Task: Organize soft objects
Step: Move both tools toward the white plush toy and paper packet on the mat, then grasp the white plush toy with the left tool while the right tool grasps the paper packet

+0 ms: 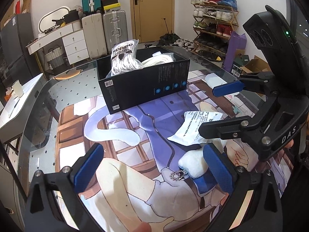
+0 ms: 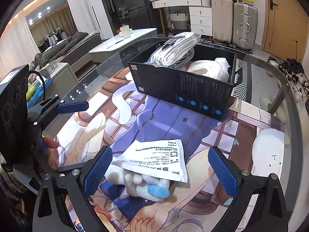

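A: The box (image 2: 185,89) sits far, already stuffed. Near, the packet (image 2: 158,158) rests on the plush (image 2: 143,183).
B: Both tongs, left (image 1: 152,168) and right (image 2: 160,171), gape, gripping nothing. I'd guess a pinch takes only the packet.

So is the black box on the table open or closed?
Open. The black box has no lid on top, and two bags of white laces show inside, one sticking up above the rim.

A lived-in home: a wooden shoe rack (image 1: 214,19) at two o'clock, hard-shell suitcases (image 1: 114,29) by a tan wooden door (image 1: 152,9) at twelve, a rumpled grey bed (image 2: 63,48) at ten.
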